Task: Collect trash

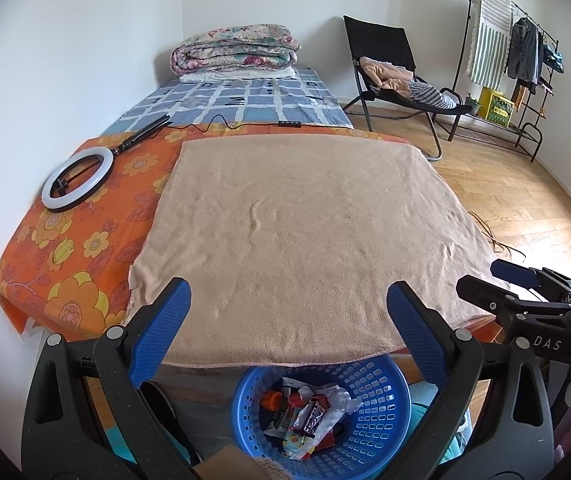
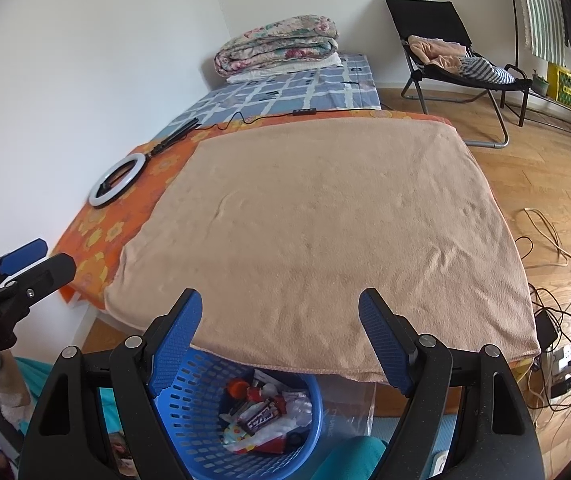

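A blue plastic basket (image 1: 369,420) stands on the floor at the foot of the bed and holds several wrappers and packets of trash (image 1: 309,416). It also shows in the right wrist view (image 2: 189,420), with the trash (image 2: 261,416) inside. My left gripper (image 1: 288,300) is open and empty, above the basket and the near edge of a tan towel (image 1: 297,232). My right gripper (image 2: 281,312) is open and empty, above the same towel (image 2: 325,220) edge. Each gripper shows at the side of the other's view.
The towel lies on an orange flowered sheet (image 1: 77,248) on the bed. A ring light (image 1: 77,180) lies at its left. Folded quilts (image 1: 237,52) sit at the far end. A black chair (image 1: 389,72) with clothes and a clothes rack (image 1: 517,56) stand right. Cables (image 2: 553,248) lie on the floor.
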The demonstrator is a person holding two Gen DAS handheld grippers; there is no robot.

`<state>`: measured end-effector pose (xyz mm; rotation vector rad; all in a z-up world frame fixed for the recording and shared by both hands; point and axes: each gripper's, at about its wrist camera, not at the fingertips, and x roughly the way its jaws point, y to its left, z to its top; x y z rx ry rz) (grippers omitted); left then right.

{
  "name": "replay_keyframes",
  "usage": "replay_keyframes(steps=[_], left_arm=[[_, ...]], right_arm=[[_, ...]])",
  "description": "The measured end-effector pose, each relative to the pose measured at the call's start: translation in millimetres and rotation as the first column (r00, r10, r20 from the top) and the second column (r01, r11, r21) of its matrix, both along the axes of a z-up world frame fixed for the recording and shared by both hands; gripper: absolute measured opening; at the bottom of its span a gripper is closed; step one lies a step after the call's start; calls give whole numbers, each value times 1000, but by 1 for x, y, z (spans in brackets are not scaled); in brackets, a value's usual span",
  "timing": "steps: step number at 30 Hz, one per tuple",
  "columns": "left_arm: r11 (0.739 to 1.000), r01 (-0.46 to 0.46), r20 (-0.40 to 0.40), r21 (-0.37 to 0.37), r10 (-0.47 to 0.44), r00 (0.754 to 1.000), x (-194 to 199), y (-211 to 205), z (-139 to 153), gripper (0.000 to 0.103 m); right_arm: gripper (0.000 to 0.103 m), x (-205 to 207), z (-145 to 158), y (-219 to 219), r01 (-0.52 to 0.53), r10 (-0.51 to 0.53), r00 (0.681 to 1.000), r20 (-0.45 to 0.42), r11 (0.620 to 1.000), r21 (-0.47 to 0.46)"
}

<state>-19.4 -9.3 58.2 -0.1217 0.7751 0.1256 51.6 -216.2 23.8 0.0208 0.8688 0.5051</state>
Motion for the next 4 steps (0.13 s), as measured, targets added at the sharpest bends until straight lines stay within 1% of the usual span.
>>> replay_keyframes(steps=[4], left_arm=[[1000,-5,-2,2,5,1000,-1,4,-4,100]], right_arm=[[81,1,-1,0,0,0,1000,-2,1000,-3]])
